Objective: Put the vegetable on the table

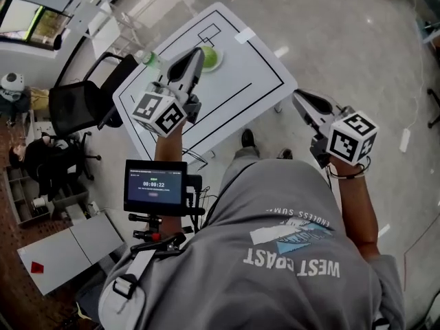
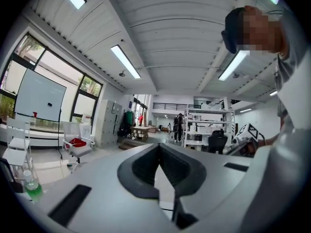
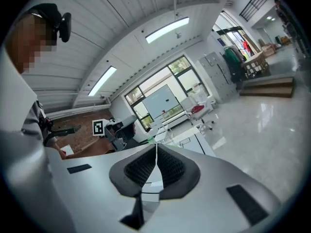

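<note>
A round green vegetable lies on the white table with black lines, near its far end. My left gripper is raised over the table in the head view, its tips overlapping the vegetable's left side. Its jaws meet at the tip with nothing between them. My right gripper hangs off the table's right edge, over the floor. Its jaws also meet, empty. Both grippers point out across the room, not down at the table.
A clear bottle with green liquid stands at the table's left edge. A black office chair sits left of the table. A small screen on a stand is close in front of the person. A person's shoes show under the table's near edge.
</note>
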Demonstrator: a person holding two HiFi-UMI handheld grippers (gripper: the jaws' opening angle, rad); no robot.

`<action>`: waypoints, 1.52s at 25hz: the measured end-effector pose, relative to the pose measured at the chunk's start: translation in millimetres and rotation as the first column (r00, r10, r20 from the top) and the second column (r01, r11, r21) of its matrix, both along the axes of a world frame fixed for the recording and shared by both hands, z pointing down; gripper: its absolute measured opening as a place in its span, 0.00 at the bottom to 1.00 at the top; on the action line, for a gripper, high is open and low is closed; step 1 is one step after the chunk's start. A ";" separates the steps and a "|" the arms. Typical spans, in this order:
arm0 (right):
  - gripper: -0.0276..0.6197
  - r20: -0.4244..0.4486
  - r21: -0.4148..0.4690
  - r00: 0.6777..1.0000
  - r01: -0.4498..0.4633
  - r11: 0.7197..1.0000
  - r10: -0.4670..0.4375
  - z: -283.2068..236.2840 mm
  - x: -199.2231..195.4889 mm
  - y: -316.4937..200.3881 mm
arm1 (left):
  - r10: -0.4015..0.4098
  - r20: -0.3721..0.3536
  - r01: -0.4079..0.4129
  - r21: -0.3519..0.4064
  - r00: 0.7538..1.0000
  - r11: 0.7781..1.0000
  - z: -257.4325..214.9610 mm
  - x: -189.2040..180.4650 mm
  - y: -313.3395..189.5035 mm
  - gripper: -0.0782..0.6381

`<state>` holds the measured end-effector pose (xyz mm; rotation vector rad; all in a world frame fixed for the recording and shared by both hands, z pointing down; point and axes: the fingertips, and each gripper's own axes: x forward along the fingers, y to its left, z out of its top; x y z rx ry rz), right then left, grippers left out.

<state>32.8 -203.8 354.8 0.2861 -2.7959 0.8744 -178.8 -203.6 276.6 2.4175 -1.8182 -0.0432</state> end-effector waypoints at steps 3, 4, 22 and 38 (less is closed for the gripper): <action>0.06 0.060 0.070 0.997 0.046 0.996 -0.051 -17.2 43.7 49.6 | 0.029 0.049 -0.030 0.012 0.998 0.999 -14.3 70.9 62.3 0.12; 0.06 0.074 0.091 0.995 0.058 0.994 -0.065 -22.2 56.1 64.9 | 0.031 0.065 -0.032 0.009 0.997 0.999 -15.7 90.4 81.7 0.12; 0.05 0.132 0.360 0.957 0.198 0.912 -0.260 -147.2 77.9 310.8 | 0.014 0.073 -0.018 0.063 0.997 0.998 -88.1 169.8 363.0 0.12; 0.05 0.058 0.378 0.988 0.113 0.919 -0.145 -108.6 109.8 513.4 | 0.147 0.073 -0.154 0.114 0.986 0.981 -38.1 183.6 523.0 0.12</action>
